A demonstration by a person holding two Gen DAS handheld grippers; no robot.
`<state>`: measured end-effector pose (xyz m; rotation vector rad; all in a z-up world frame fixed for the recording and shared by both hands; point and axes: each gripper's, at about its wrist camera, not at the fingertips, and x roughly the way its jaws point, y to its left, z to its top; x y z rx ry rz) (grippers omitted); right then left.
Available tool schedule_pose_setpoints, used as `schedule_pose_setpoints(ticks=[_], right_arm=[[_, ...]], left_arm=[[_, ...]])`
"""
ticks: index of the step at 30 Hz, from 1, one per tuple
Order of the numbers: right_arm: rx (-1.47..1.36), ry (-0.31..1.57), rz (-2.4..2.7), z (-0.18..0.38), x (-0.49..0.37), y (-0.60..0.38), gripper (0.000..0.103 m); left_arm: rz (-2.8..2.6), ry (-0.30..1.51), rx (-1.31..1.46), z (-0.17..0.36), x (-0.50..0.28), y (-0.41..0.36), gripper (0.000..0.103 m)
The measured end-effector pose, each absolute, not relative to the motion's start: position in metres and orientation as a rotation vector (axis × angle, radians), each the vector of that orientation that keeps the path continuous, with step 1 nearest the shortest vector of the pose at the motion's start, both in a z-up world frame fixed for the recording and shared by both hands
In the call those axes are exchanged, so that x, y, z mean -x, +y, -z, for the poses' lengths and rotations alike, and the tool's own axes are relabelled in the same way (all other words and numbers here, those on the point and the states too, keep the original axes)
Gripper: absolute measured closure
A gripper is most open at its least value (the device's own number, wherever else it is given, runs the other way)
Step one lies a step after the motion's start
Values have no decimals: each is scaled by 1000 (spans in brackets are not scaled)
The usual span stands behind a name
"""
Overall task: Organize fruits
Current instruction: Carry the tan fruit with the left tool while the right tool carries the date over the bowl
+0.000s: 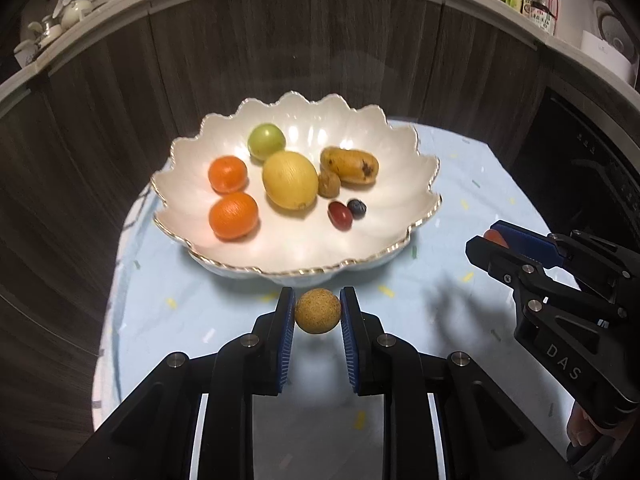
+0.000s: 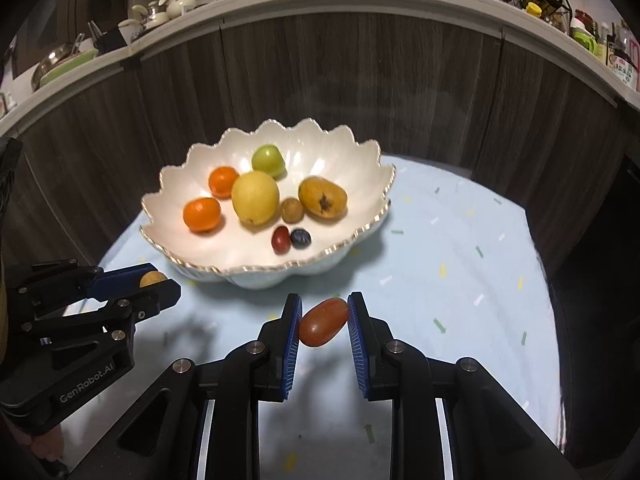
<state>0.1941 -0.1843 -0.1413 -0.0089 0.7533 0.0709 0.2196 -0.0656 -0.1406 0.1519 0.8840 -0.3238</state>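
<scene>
A white scalloped bowl (image 1: 404,184) (image 2: 344,160) with a gold rim stands on the pale blue cloth. It holds two oranges (image 1: 233,215), a green fruit (image 1: 265,141), a yellow lemon (image 1: 289,185), a spotted yellow-brown fruit (image 1: 349,165), a small brown one, a red one (image 1: 340,216) and a blueberry (image 1: 357,208). My left gripper (image 1: 318,312) is shut on a tan round fruit (image 1: 318,311), held above the cloth in front of the bowl. My right gripper (image 2: 324,322) is shut on a red oval fruit (image 2: 323,322), also in front of the bowl. Each gripper shows in the other's view (image 1: 486,242) (image 2: 160,280).
The blue cloth (image 2: 460,280) covers a round table before a dark wood-panelled wall (image 1: 320,48). Above the wall, a counter ledge carries teapots, dishes, jars and bottles (image 2: 592,36). A dark appliance (image 1: 592,168) stands to the right of the table.
</scene>
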Motion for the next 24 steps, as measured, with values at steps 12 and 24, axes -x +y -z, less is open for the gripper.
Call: schedule_pose_setpoints(ticks=[12,24], right_arm=[[30,689,-85,105,-216,-176,78],[15,711,-73,105,-248,-182,78]], left_arm=[[286,814,-134,104,-245,-52,80],[270,797,-138,101,-278,-54,80]])
